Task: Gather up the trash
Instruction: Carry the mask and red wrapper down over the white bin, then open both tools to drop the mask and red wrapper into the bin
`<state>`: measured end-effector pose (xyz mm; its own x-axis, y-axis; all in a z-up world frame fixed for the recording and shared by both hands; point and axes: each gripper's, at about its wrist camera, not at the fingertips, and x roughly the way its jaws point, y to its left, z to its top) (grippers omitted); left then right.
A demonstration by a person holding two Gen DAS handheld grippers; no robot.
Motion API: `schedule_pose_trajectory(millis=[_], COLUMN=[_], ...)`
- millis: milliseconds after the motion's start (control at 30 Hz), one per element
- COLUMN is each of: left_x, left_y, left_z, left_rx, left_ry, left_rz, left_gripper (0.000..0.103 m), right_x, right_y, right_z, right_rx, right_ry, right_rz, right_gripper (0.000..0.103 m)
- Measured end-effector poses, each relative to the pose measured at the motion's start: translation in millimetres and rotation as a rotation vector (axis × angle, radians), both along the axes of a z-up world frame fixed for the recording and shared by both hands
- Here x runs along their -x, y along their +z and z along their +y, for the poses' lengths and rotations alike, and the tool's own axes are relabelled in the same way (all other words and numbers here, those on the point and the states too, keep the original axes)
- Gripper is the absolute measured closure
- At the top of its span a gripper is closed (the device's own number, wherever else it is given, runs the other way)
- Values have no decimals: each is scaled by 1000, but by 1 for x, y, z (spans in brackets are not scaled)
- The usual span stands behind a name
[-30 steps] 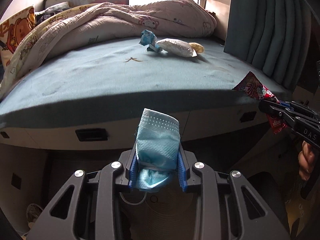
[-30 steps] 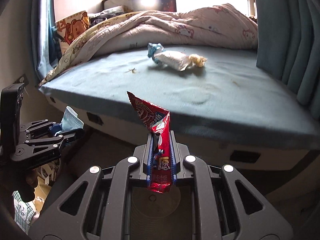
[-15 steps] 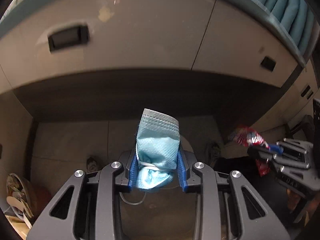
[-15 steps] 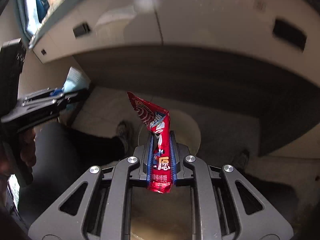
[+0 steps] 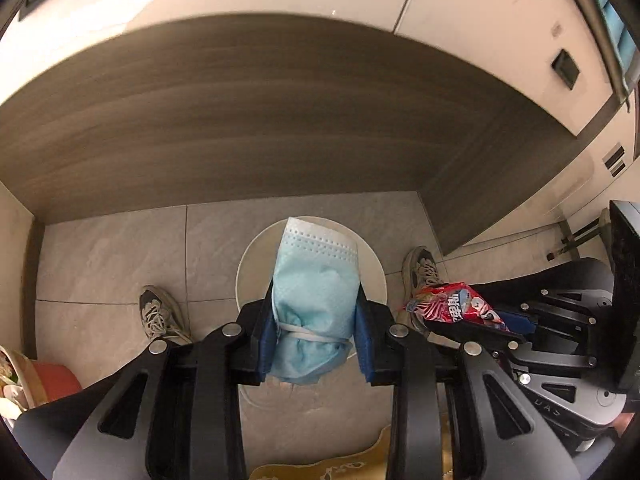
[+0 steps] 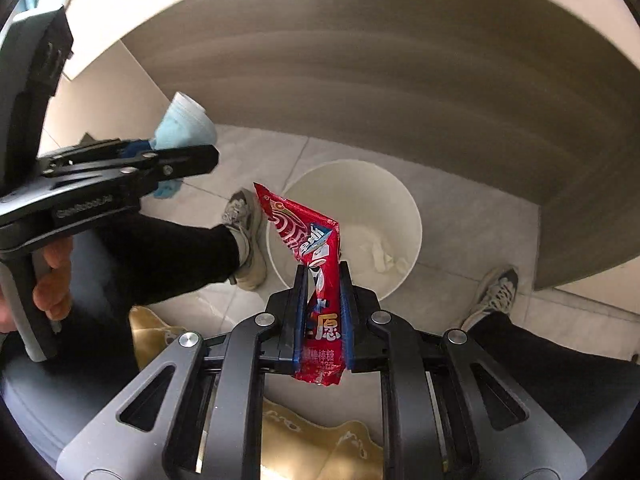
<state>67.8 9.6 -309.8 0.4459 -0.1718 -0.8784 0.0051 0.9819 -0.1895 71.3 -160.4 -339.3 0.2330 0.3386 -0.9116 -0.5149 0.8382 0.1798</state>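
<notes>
My left gripper (image 5: 316, 312) is shut on a crumpled light-blue face mask (image 5: 314, 280), held above a white round trash bin (image 5: 252, 268) on the tiled floor. My right gripper (image 6: 323, 284) is shut on a red candy wrapper (image 6: 312, 240), held over the near rim of the same bin (image 6: 408, 208), which holds some white paper scraps. The left gripper with the mask (image 6: 184, 124) shows at the left of the right wrist view. The right gripper with the wrapper (image 5: 456, 308) shows at the right of the left wrist view.
The person's two sneakers (image 6: 244, 240) (image 6: 494, 290) stand on either side of the bin. The dark wood base panel of the bed (image 5: 280, 112) rises just behind it. A yellow mat (image 6: 320, 444) lies below the grippers. A bowl (image 5: 16, 376) sits at the far left.
Both grippers have tilted further down and moved in over the floor. The bed top is out of sight, and the white bin has come into full view beneath them. Both still hold their items.
</notes>
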Motion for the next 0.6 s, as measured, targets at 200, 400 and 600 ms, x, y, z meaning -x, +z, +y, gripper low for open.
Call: schedule_pose_trajectory(millis=[200, 400, 600], left_x=[-24, -58, -91], left_y=[-22, -55, -93], left_z=[-8, -1, -3], left_rx=[-9, 29, 35], left_ry=[11, 34, -4], left_rz=[57, 168, 246], left_gripper=[72, 72, 72], right_x=[-21, -42, -55], right_y=[-26, -53, -75], right_z=[8, 14, 21], right_rx=[41, 53, 66], right_ry=[18, 27, 37], right_rz=[37, 111, 162], right_gripper=[90, 90, 90])
